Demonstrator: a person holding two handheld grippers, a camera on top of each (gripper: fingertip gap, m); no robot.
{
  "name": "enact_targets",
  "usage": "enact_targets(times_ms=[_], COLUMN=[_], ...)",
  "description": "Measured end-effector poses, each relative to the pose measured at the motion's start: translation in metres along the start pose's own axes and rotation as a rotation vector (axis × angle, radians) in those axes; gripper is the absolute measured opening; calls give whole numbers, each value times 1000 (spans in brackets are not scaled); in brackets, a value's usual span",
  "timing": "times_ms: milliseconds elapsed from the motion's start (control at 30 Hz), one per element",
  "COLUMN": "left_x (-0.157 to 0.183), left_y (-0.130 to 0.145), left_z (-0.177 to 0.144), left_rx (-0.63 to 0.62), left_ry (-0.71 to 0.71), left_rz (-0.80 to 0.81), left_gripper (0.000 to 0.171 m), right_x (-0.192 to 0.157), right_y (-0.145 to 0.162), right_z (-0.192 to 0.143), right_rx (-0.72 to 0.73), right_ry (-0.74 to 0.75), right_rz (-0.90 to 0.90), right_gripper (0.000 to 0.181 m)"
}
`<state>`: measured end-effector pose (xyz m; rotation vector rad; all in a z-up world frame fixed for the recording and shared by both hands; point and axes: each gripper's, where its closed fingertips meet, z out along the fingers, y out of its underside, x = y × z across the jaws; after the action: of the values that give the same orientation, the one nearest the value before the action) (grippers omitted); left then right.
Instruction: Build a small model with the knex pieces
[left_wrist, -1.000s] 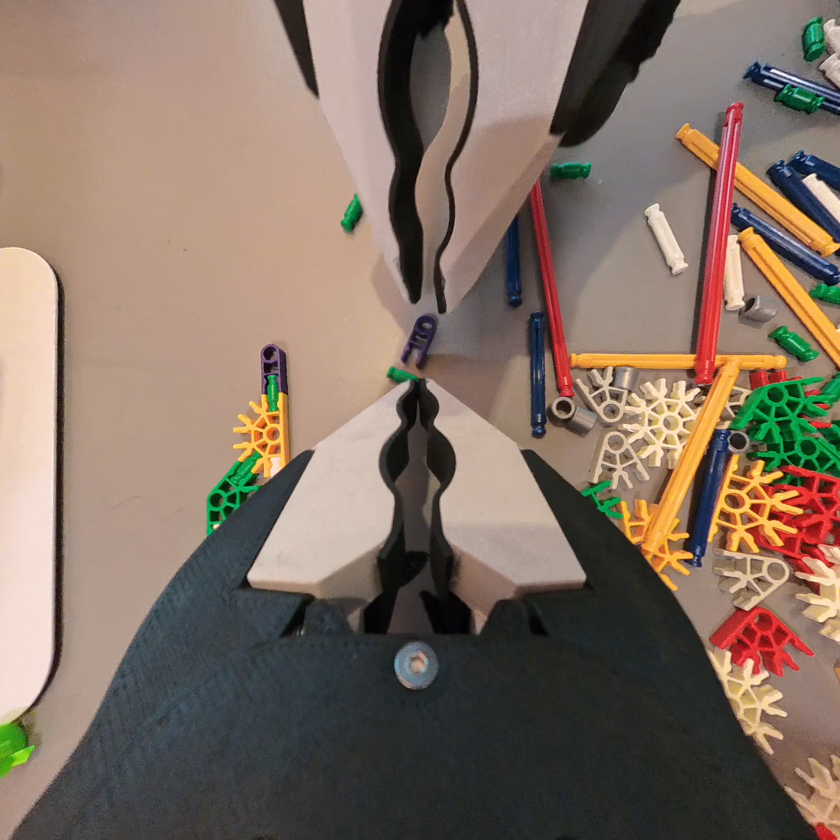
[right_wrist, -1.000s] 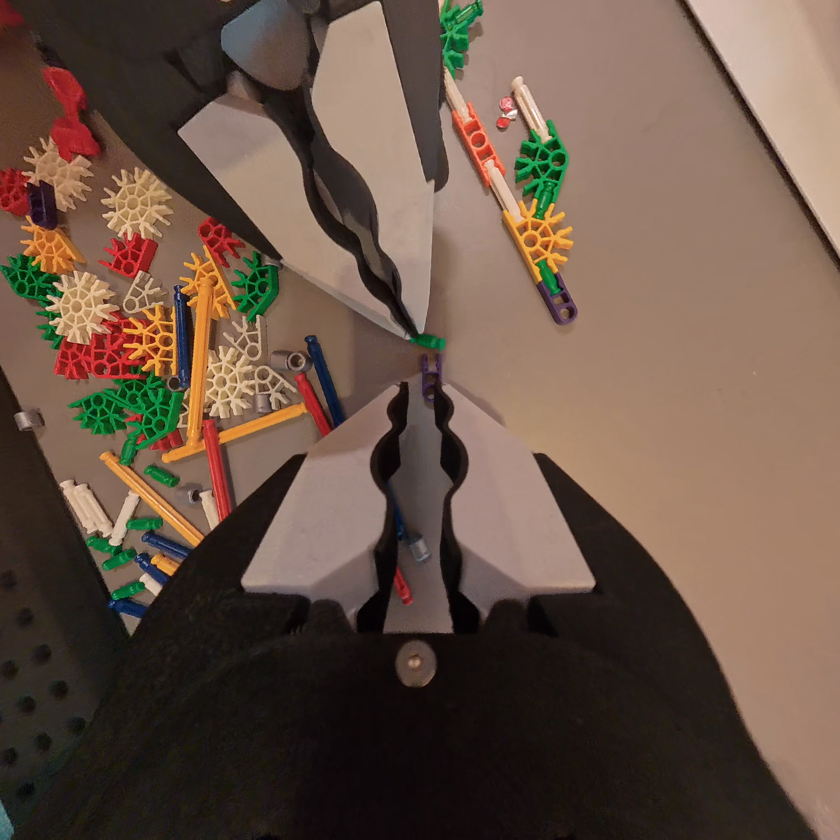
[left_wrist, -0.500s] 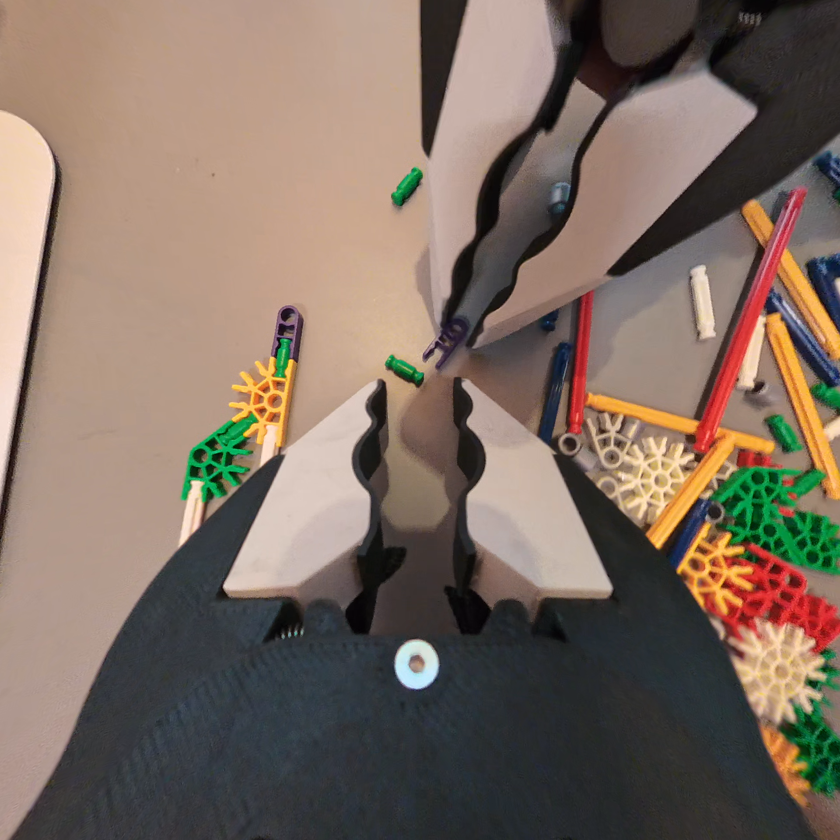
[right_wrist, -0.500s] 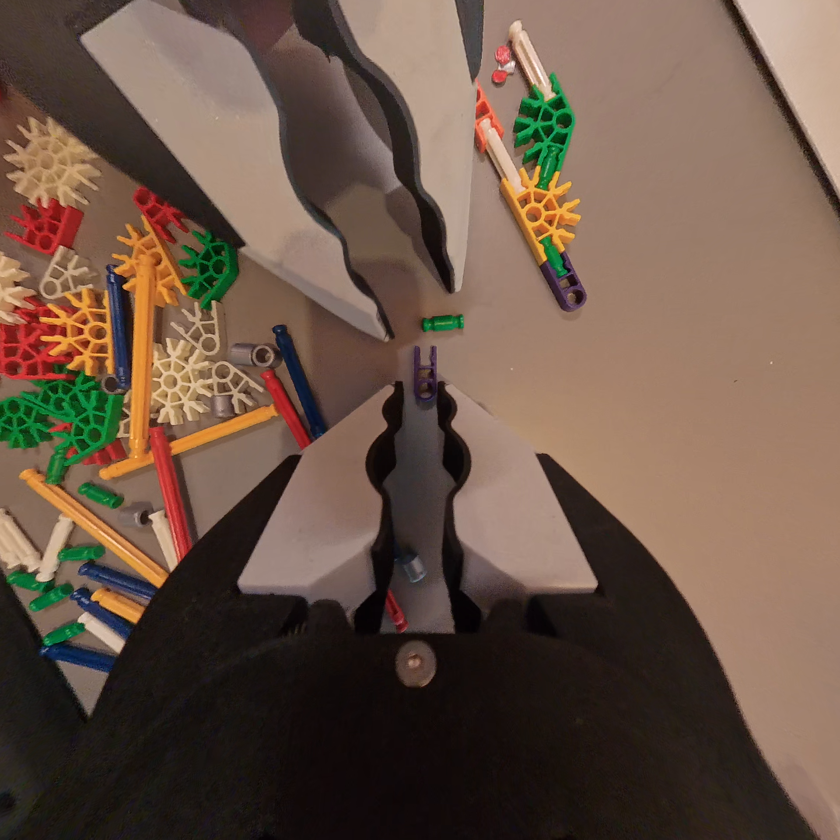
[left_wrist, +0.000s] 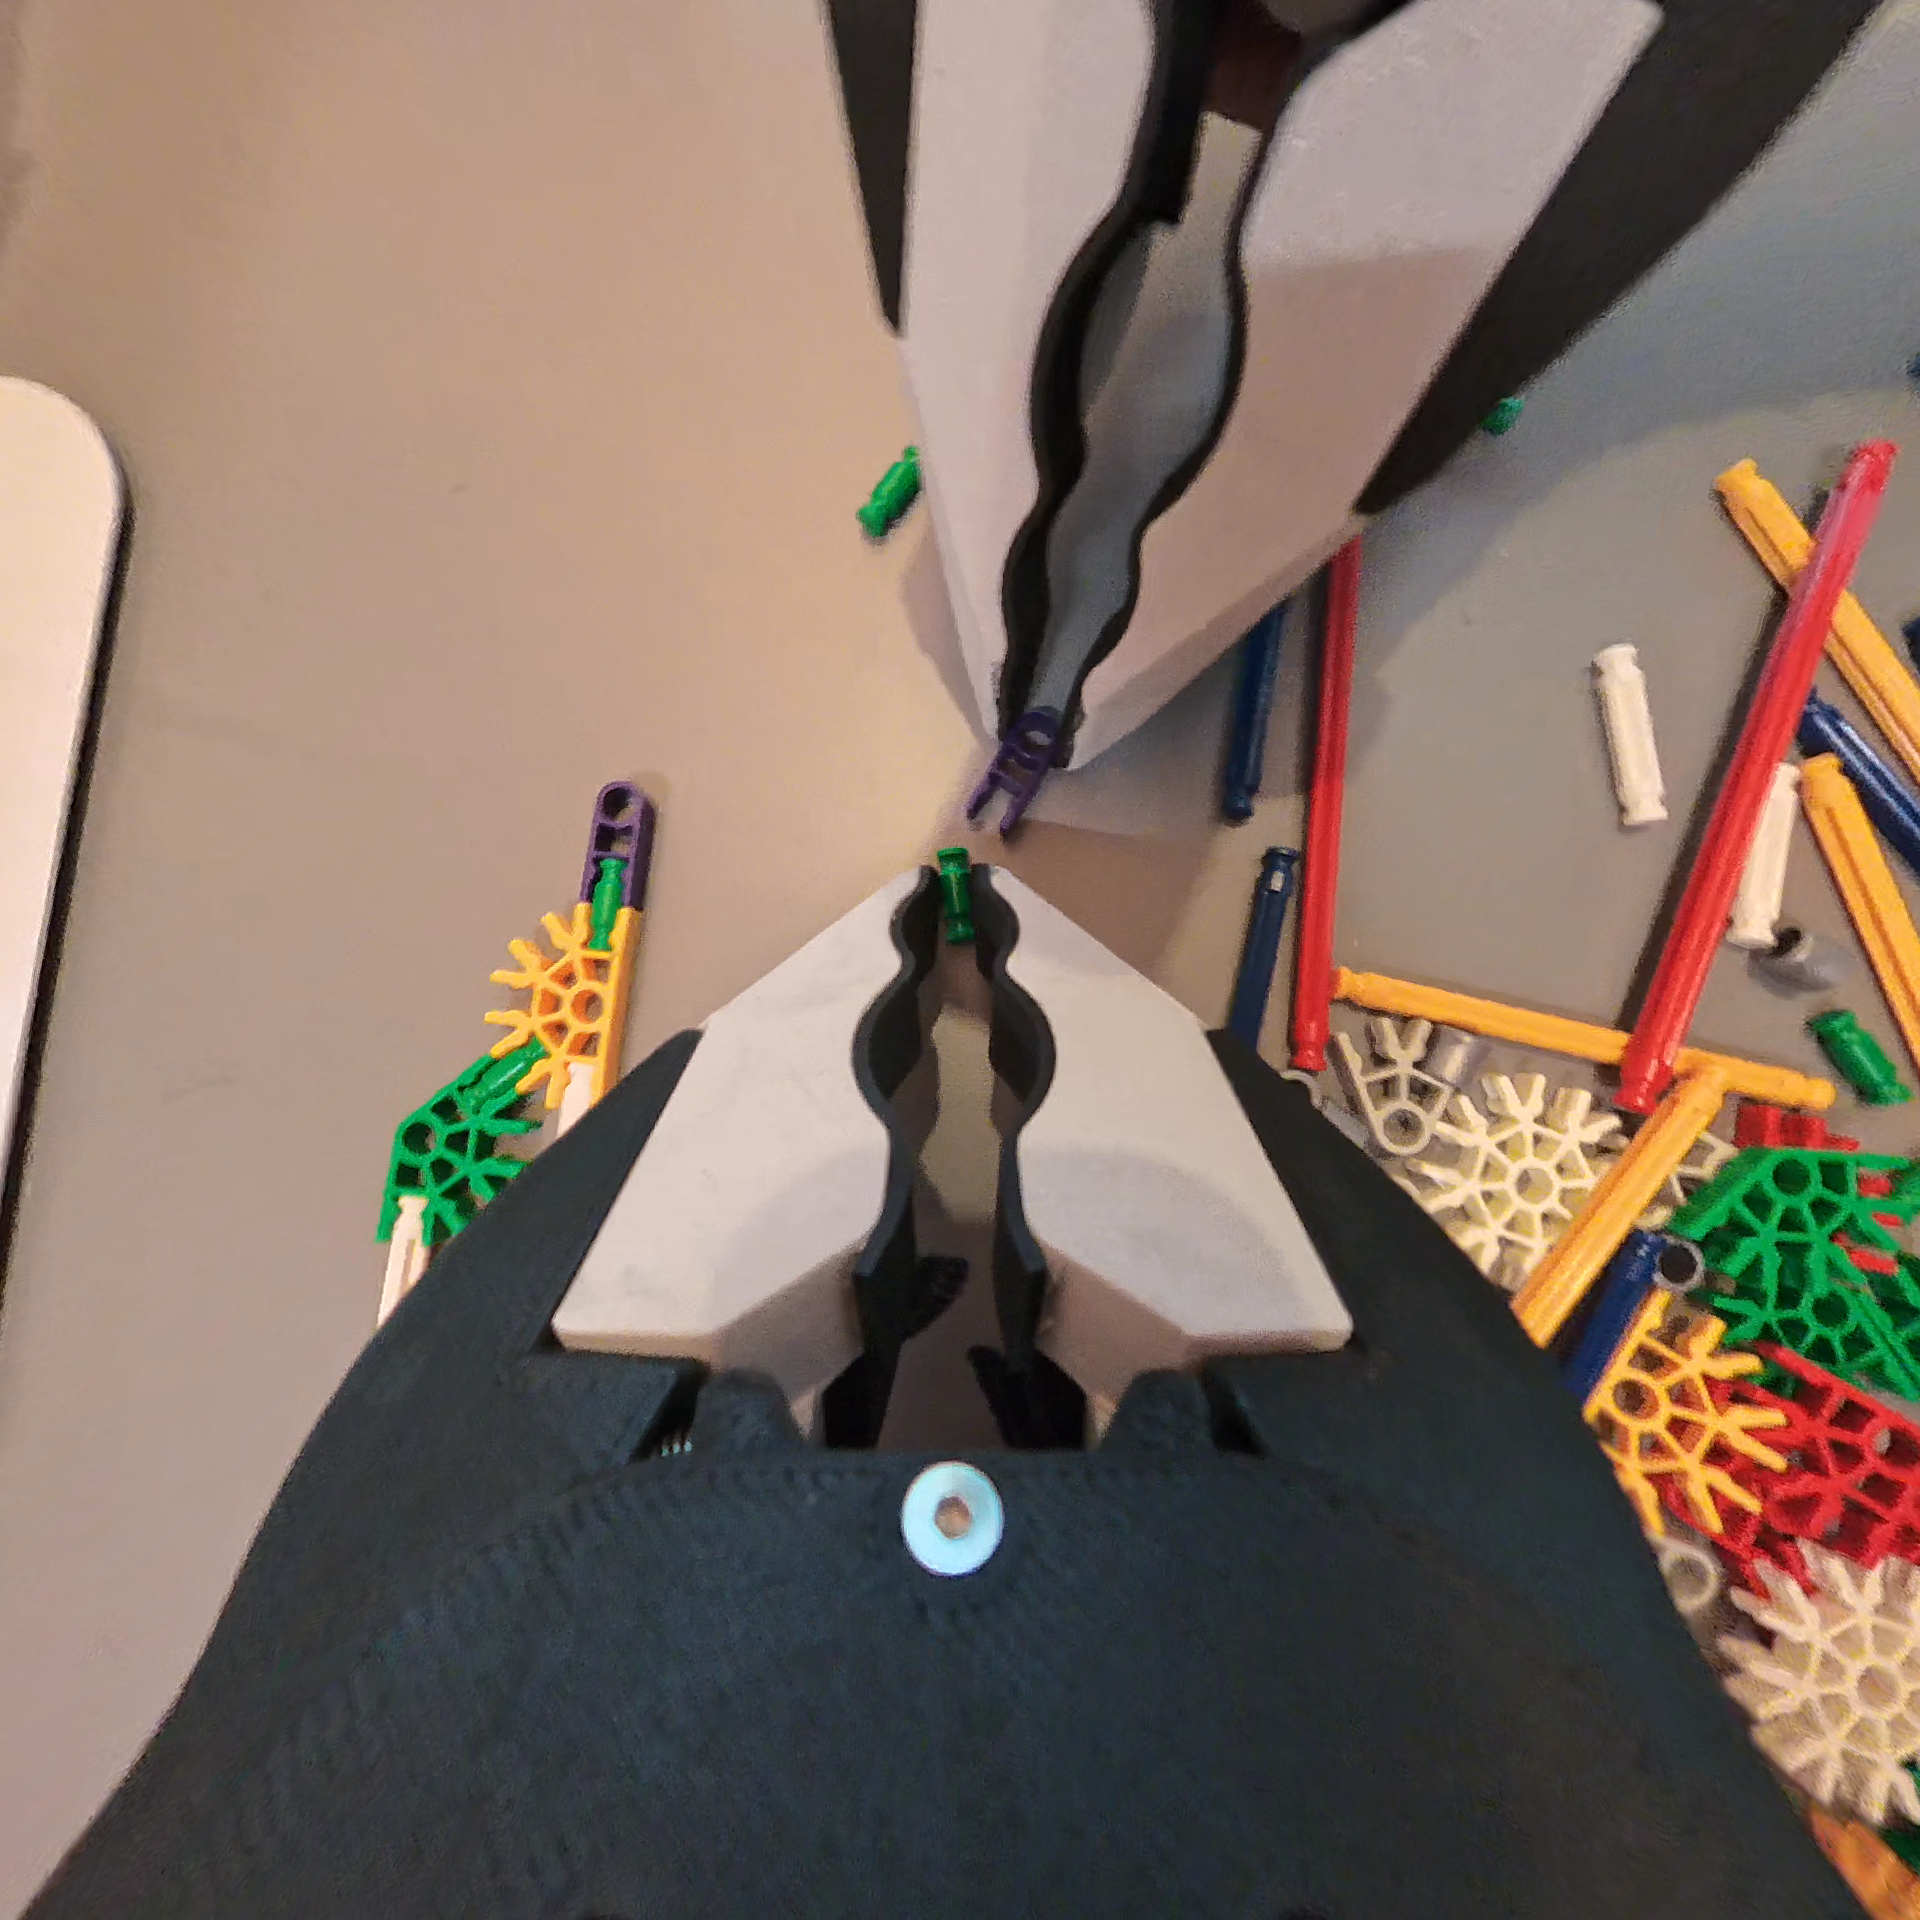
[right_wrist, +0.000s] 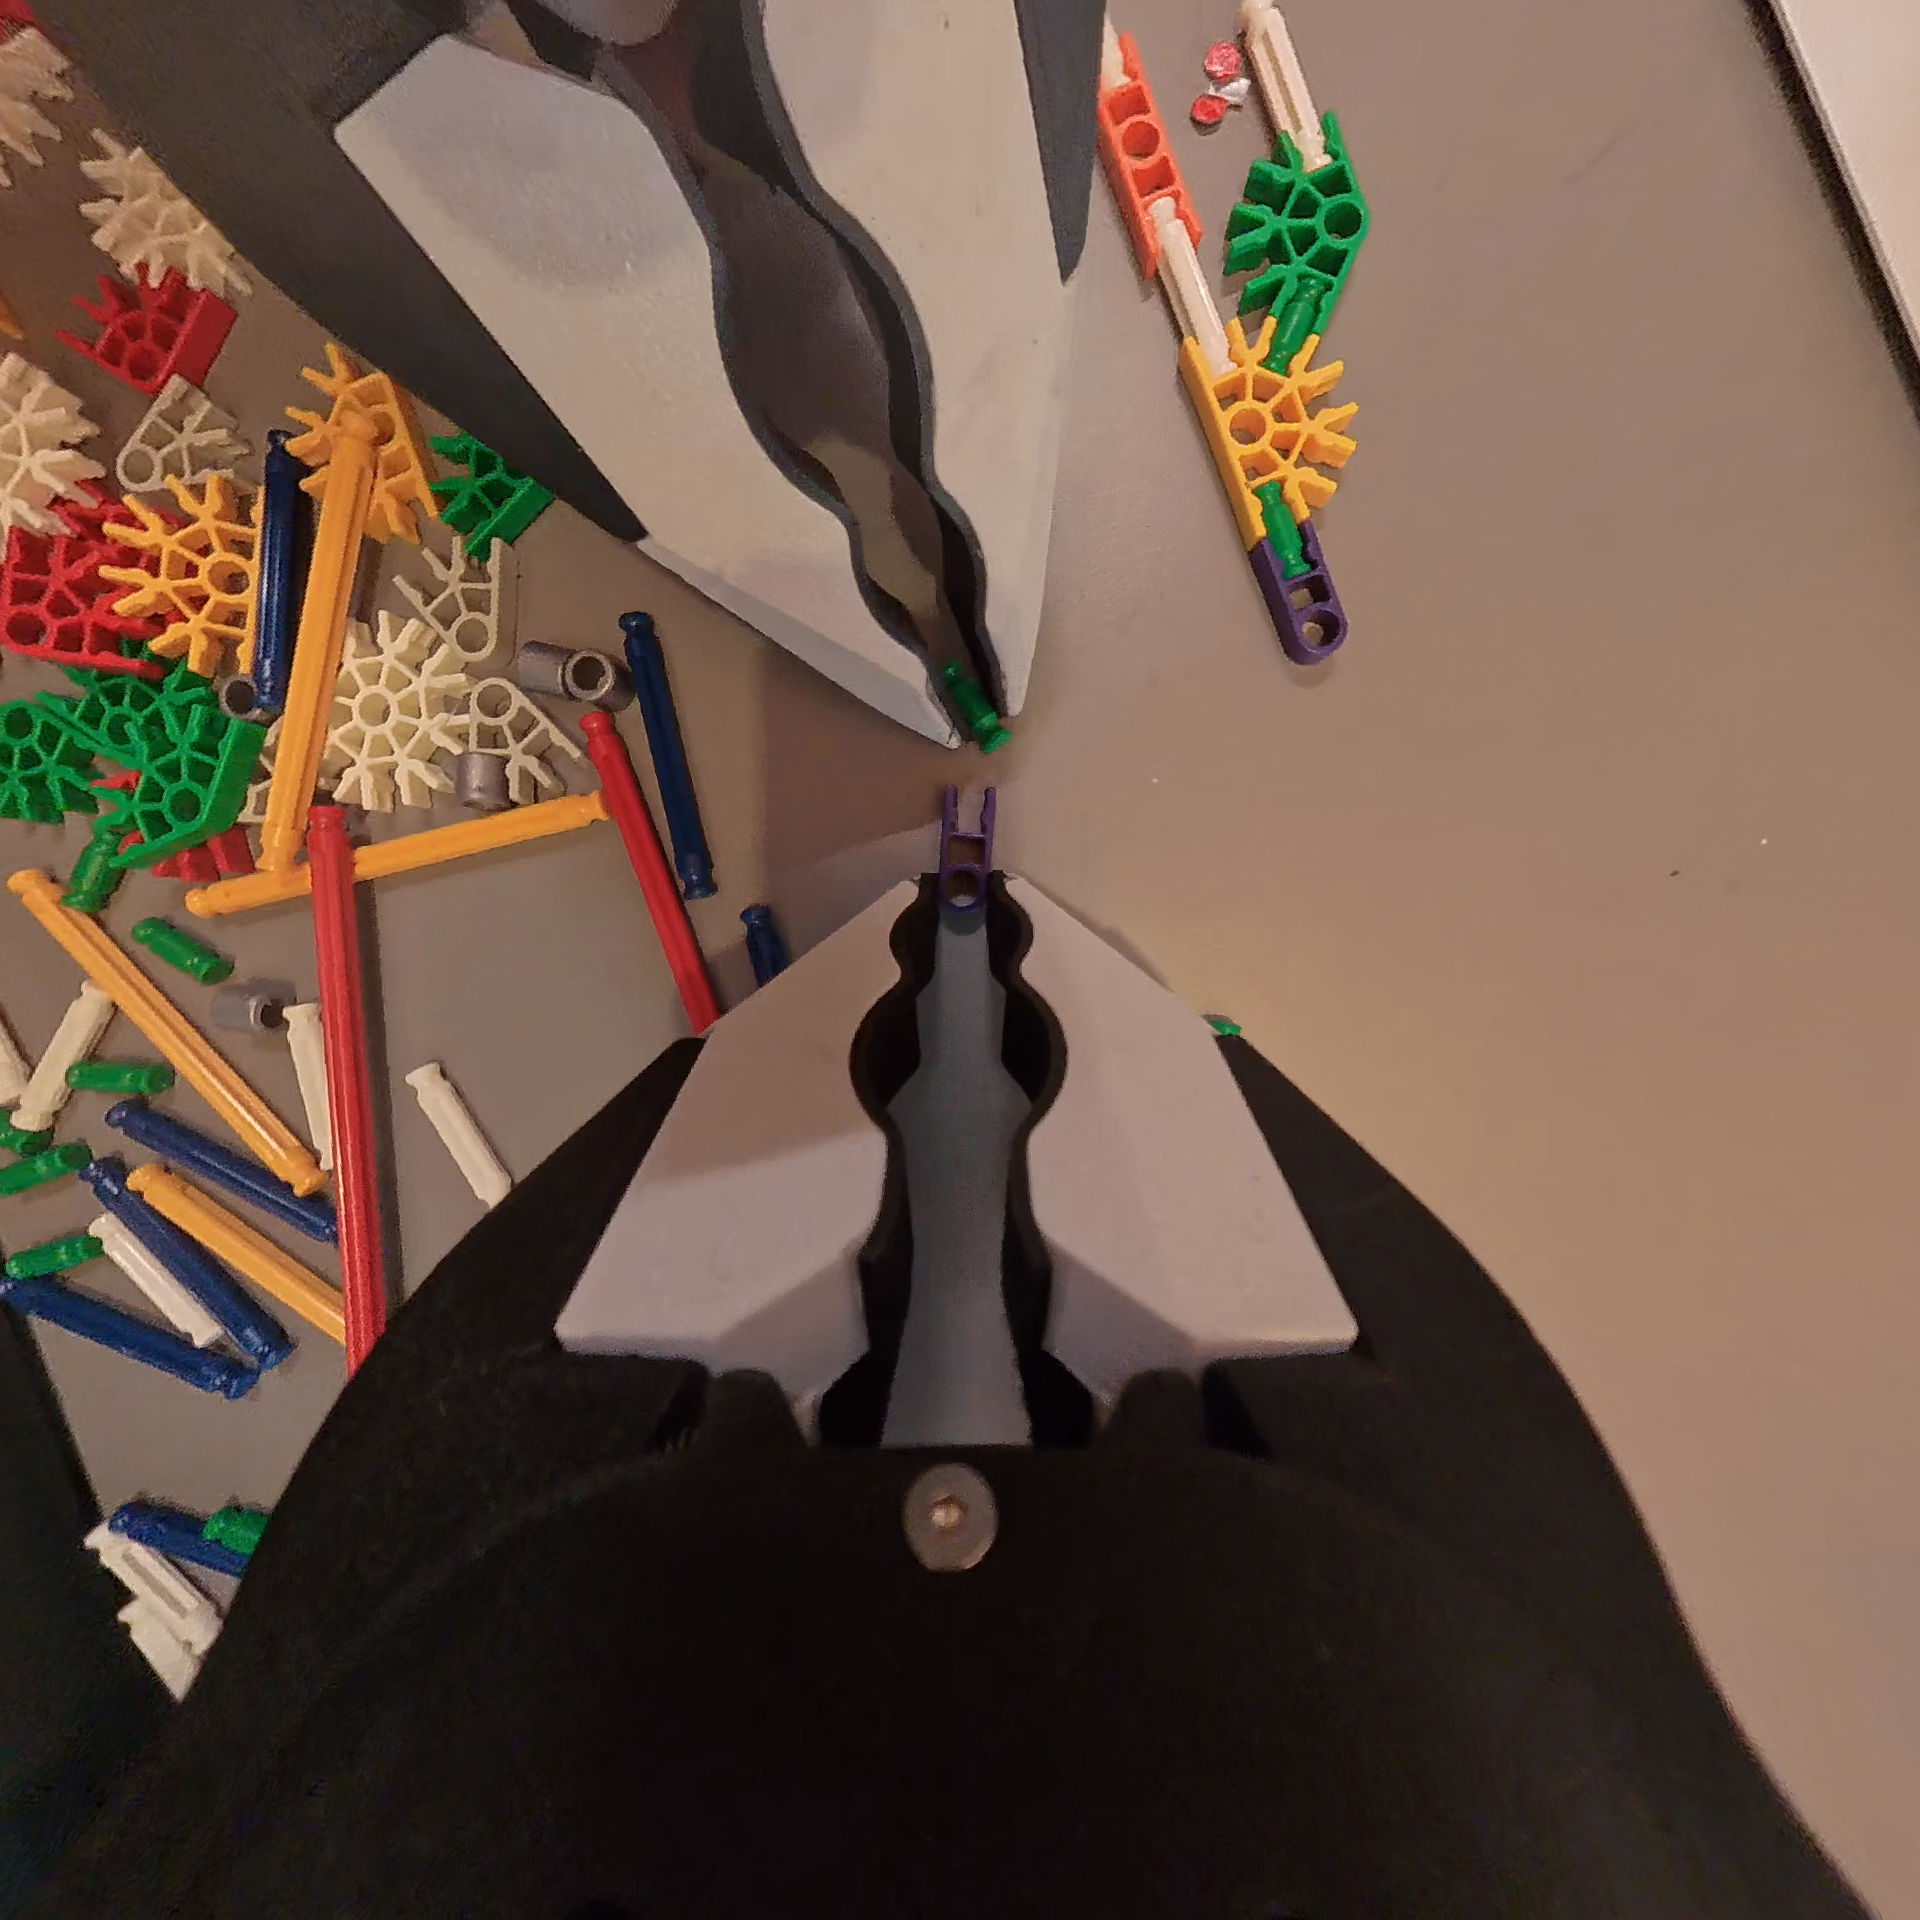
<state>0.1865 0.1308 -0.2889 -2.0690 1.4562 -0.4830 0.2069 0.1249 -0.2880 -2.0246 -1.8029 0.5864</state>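
Between closed tips: left gripper (left_wrist: 956, 883) pinches green rod (left_wrist: 954, 906)

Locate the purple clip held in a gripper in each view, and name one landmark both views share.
Left wrist view: purple clip at upper centre, in the far gripper's tips.
Right wrist view: purple clip at centre, in this view's own gripper tips.
Shared landmark: the short green rod facing it.

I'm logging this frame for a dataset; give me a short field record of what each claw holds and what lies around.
left claw: shut on green rod
right claw: shut on purple clip
rod and clip: tips close, apart
assembly: orange, white, green, yellow, purple chain lying on table
pile: loose rods, connectors
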Motion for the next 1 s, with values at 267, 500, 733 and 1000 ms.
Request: enact_targets(times_ms=[267,500,733,1000], left_x=[8,7,9,12], left_y=[2,4,6,6], left_z=[-2,-9,-6,-6], left_rx=[22,39,25,26], left_ry=[69,72,68,134], left_rz=[119,131,121,191], left_gripper=[3,12,6,4], right_x=[-3,-7,-3,-5], right_y=[-10,-15,-16,-11], right_z=[-8,1,-2,1], right_rx=[59,33,21,-44], right_ry=[-48,-93,-119,-169], right_rz=[-62,-133,-179,-261], right_gripper=[7,7,7,7])
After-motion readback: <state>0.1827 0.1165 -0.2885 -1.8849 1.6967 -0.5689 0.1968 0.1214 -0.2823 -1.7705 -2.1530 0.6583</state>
